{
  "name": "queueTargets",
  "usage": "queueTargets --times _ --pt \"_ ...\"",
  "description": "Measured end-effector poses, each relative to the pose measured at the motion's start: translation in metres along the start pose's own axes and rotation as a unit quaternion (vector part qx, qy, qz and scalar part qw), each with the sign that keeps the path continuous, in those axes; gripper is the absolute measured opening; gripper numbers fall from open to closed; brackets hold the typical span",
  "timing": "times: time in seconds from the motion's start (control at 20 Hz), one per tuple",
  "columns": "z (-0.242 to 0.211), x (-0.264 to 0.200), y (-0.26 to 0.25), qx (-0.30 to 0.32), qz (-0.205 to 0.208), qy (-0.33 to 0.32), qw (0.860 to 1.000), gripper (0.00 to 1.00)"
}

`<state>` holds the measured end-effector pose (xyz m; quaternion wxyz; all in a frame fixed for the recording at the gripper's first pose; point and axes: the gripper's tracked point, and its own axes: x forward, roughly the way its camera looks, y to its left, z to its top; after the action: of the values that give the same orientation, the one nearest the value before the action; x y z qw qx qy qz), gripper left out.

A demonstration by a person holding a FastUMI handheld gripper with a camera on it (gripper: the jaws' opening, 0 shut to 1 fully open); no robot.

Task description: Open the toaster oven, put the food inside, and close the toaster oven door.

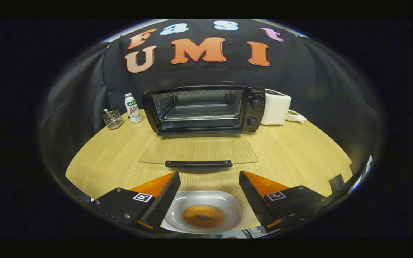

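A black toaster oven [206, 109] stands at the back of the wooden table with its glass door [199, 150] folded flat down toward me, black handle [198, 164] at the front. Its wire rack is bare. Below and between my fingers lies a white plate [228, 206] carrying a brown donut [203, 216]. My gripper [209, 175] hovers above the plate, open wide, holding nothing, with the door handle just ahead of the fingertips.
A white appliance [275, 106] stands right of the oven, with a small dish [295, 116] beside it. Left of the oven are a white bottle [133, 108] and a wire holder [112, 119]. Wooden table [299, 154] spreads on both sides of the door.
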<state>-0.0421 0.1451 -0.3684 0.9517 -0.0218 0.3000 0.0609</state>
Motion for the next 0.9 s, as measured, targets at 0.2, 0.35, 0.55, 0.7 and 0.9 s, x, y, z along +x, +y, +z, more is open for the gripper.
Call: queueTargets --times 0.2,0.35,0.55,0.7,0.9 --pt "-0.026 -0.018 0.000 -0.014 0.000 0.006 1.000 0.99" --pt "-0.048 -0.027 0.001 -0.004 0.004 0.022 1.000 0.98" --pt "-0.069 -0.030 0.003 -0.003 0.005 0.040 0.999 0.99" --pt "-0.083 -0.030 0.004 -0.010 0.004 0.056 0.998 0.98" --pt "-0.096 -0.024 0.007 -0.009 0.006 0.071 0.997 0.98"
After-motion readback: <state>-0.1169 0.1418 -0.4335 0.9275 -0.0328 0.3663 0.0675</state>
